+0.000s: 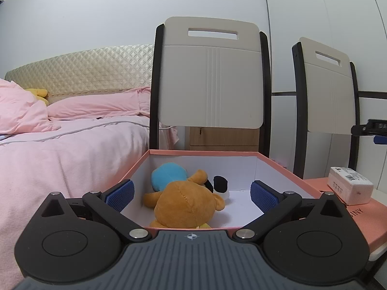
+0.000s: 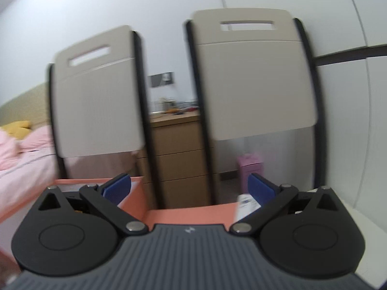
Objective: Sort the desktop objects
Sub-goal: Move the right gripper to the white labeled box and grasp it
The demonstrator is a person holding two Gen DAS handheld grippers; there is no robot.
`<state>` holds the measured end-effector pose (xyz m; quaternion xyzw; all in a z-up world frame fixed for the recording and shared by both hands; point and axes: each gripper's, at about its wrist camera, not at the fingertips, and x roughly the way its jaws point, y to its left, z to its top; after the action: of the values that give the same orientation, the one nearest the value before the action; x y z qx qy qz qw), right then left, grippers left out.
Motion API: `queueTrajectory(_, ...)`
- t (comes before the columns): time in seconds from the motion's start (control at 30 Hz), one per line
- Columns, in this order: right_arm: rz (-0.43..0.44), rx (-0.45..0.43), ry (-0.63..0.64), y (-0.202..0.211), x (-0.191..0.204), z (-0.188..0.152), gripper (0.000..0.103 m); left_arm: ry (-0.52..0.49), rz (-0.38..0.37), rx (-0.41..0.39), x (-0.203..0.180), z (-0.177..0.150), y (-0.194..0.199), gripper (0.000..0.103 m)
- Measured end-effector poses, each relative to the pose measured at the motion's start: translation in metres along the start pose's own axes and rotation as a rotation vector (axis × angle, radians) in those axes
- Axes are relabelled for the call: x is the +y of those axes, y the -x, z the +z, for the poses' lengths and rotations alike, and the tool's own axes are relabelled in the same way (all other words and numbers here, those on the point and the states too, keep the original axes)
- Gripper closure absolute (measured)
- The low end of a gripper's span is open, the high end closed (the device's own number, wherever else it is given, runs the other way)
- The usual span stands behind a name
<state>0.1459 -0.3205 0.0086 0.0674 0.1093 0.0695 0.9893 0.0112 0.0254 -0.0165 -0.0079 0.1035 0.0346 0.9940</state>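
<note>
Left gripper (image 1: 191, 194) spread wide, empty, above near rim of pink box (image 1: 278, 163). Inside box: brown plush bear (image 1: 186, 205) nearest, blue plush (image 1: 169, 172) at its 11 o'clock, touching; black-and-white plush (image 1: 221, 184) at 1 o'clock. White carton (image 1: 349, 184) on pink lid (image 1: 362, 217), 3 o'clock of box. Right gripper (image 2: 189, 188) also spread, empty; view blurred. Two chair backs (image 1: 210, 72) beyond, bed (image 1: 60, 149) at 9 o'clock.

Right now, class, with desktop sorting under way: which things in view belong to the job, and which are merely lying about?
Belong to the job:
pink box, open
brown plush bear, blue plush and black-and-white plush, inside the box
white packet on the pink lid
left gripper and right gripper, both open

Just lying about:
two chairs
bed
wooden drawers
</note>
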Motion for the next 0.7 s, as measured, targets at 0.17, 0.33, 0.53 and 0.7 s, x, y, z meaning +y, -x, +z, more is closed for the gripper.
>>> queueTrajectory(0.17,-0.076,0.078,0.046,-0.051,-0.016,-0.006,0.000,0.003,0.003,0.004,-0.001,0.001,-0.002,0.000)
queueTrajectory(0.33,-0.154,0.185,0.010,-0.084,-0.035,-0.026,0.000,0.008,0.000,0.007,0.000,0.001,-0.003,0.000)
queueTrajectory(0.53,-0.243,0.279,0.032,-0.102,-0.046,-0.048,0.000,0.014,0.000,0.013,0.002,0.001,-0.005,0.000)
queueTrajectory(0.7,-0.283,0.335,0.099,-0.115,-0.047,-0.056,0.000,0.017,0.001,0.017,0.002,0.001,-0.007,0.000)
